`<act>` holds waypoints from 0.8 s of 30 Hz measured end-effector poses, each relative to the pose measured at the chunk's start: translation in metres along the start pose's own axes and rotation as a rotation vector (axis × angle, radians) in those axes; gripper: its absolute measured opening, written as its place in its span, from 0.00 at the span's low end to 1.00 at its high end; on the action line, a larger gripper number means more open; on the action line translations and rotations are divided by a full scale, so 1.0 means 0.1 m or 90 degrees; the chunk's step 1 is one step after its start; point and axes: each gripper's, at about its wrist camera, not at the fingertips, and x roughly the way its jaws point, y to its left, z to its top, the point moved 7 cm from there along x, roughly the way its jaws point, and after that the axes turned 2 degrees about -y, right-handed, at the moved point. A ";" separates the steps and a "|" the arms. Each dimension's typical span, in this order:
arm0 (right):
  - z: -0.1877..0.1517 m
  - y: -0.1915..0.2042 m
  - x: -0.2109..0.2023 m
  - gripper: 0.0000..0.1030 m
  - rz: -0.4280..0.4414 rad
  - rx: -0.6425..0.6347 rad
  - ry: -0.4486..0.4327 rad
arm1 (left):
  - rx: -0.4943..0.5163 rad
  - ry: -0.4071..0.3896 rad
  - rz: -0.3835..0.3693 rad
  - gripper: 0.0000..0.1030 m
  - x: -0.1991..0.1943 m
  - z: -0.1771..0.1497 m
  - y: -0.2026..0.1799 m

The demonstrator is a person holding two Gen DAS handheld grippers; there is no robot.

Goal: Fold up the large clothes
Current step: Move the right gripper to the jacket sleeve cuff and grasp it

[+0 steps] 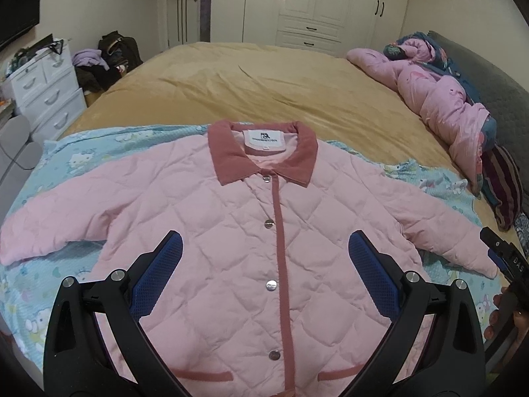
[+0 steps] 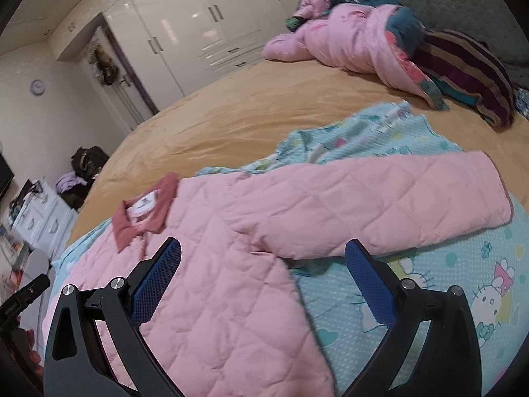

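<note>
A pink quilted jacket (image 1: 231, 231) with a dusty-red collar (image 1: 231, 162) lies flat and buttoned, front up, sleeves spread, on a light blue cartoon-print sheet (image 1: 66, 165). My left gripper (image 1: 264, 241) is open and empty above the jacket's chest. My right gripper (image 2: 263, 248) is open and empty above the jacket's right side, near the armpit. The jacket (image 2: 215, 264) and its right sleeve (image 2: 413, 198) show in the right wrist view. The right gripper's body also shows at the right edge of the left wrist view (image 1: 506, 261).
The sheet lies on a tan bed cover (image 1: 264, 79). A pink duvet (image 1: 436, 96) and a striped blanket (image 2: 469, 69) are heaped at the bed's right end. A white drawer unit (image 1: 46, 89) stands left; white wardrobes (image 1: 314, 3) stand behind.
</note>
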 end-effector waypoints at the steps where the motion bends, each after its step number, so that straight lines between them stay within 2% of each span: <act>1: -0.01 -0.05 0.02 0.96 -0.002 0.005 0.003 | 0.003 0.003 0.001 0.92 0.05 -0.02 -0.02; 14: -0.22 -0.89 0.29 0.96 -0.059 0.125 0.035 | 0.017 0.035 0.010 0.92 0.50 -0.30 -0.17; 24: -0.24 -1.50 0.49 0.96 -0.099 0.235 0.035 | 0.035 0.065 -0.004 0.92 0.83 -0.51 -0.41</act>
